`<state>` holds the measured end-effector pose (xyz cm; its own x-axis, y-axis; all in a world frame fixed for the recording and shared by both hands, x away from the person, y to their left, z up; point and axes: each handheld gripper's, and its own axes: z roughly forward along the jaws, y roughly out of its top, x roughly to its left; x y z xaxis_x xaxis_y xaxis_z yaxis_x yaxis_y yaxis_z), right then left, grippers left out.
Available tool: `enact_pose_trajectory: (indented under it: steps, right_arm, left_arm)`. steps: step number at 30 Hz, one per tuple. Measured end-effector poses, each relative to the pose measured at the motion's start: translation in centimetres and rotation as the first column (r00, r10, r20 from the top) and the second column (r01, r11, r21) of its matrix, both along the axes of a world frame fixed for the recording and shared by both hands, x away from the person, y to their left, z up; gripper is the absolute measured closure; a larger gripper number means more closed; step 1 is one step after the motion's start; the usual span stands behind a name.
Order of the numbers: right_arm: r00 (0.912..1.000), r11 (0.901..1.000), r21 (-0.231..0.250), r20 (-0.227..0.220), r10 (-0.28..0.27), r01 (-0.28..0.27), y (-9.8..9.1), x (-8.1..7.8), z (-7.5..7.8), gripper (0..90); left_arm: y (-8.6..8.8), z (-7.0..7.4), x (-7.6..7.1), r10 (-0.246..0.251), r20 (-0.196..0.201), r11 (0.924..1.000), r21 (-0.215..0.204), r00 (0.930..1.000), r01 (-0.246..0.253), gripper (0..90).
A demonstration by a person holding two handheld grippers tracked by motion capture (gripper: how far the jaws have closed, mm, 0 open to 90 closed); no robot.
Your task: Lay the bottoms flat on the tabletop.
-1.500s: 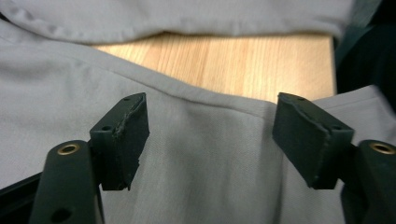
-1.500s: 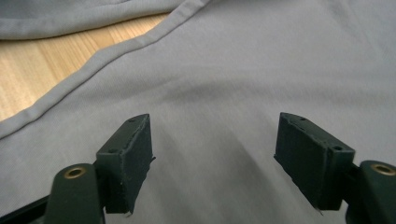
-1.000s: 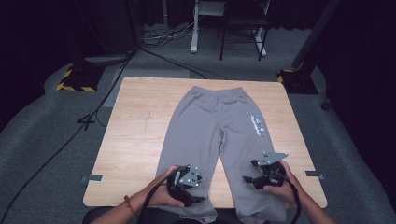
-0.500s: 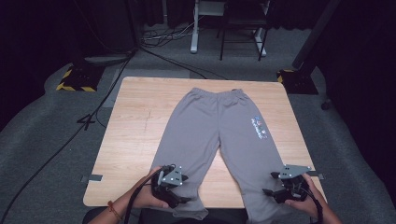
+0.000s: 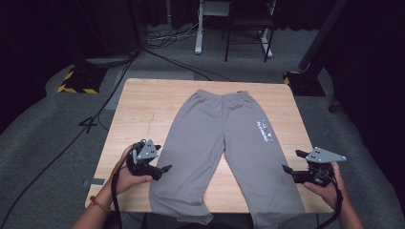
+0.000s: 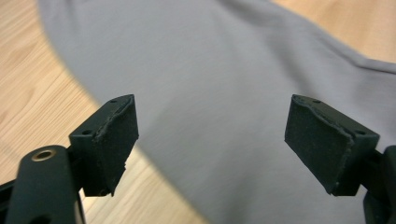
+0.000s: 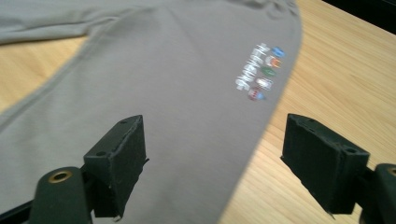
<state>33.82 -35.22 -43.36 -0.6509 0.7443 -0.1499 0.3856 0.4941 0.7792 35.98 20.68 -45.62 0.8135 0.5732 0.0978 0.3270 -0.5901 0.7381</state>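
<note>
- A pair of grey sweatpants (image 5: 224, 143) lies flat on the wooden table (image 5: 143, 109), waistband at the 12 o'clock side and both legs running down toward 6 o'clock, with the cuffs hanging past the near edge.
- There's a small colourful printed logo (image 5: 264, 130) on the leg at the 3 o'clock side, up near the hip. It also shows in the right gripper view (image 7: 259, 72), too blurry to read.
- The left gripper (image 5: 162, 170) sits around 8 o'clock, held in the person's left hand (image 5: 125, 174), just beside the outer edge of that pant leg. Its jaws are spread wide with nothing between them; in the left gripper view (image 6: 210, 140) they hang over the fabric edge and bare wood.
- The right gripper (image 5: 292, 162) is out at 4 o'clock in the right hand (image 5: 327, 187), near the outer edge of the other leg. Jaws also wide apart and empty; in the right gripper view (image 7: 215, 154) they straddle the leg's seam.
- Cables (image 5: 119, 86) snake across the grey floor beyond the table.
</note>
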Motion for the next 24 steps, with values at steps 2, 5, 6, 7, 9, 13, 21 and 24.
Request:
enact_pose_trajectory:
  steps: [2,5,6,7,9,13,21,24]
  right_arm:
    - [0.999,0.999,-0.007,0.008,-0.044,0.044,-0.8,0.5,-0.4,22.2]
    - [0.9959,0.9959,0.003,-0.011,-0.09,0.09,-1.9,0.9,-1.4,22.4]
    - [0.9943,0.9945,0.005,-0.019,-0.104,0.105,-2.3,1.0,-1.8,22.5]
    - [0.9915,0.992,0.005,-0.032,-0.126,0.126,-2.8,1.2,-2.4,22.6]
    - [0.983,0.9845,0.012,-0.057,-0.174,0.175,-3.9,1.5,-3.6,22.5]
    - [0.9676,0.9705,0.032,-0.093,-0.235,0.239,-5.6,1.8,-5.5,22.8]
    - [0.9496,0.9541,0.049,-0.125,-0.288,0.295,-6.3,1.6,-6.9,22.3]
    - [0.9502,0.9545,0.046,-0.12,-0.288,0.295,-6.2,1.5,-6.9,22.2]
  left_arm:
    - [0.9,-0.5,0.5,0.032,-0.013,0.9994,0.01,0.9994,-0.032,18.7]
    - [2.0,-1.3,1.1,0.071,-0.037,0.9971,0.029,0.9968,-0.07,19.4]
    - [2.4,-1.6,1.2,0.081,-0.052,0.9964,0.029,0.9953,-0.08,19.3]
    - [2.8,-1.9,1.4,0.091,-0.058,0.9953,0.038,0.9942,-0.089,19.1]
    - [3.6,-2.4,1.6,0.109,-0.072,0.9935,0.042,0.9915,-0.106,19.1]
    - [5.3,-3.2,1.5,0.126,-0.089,0.992,0.003,0.9881,-0.126,19.1]
    - [6.6,-4.7,0.9,0.177,-0.136,0.9835,-0.013,0.9749,-0.18,18.2]
    - [6.7,-4.7,0.7,0.186,-0.135,0.9818,-0.012,0.9731,-0.19,18.1]
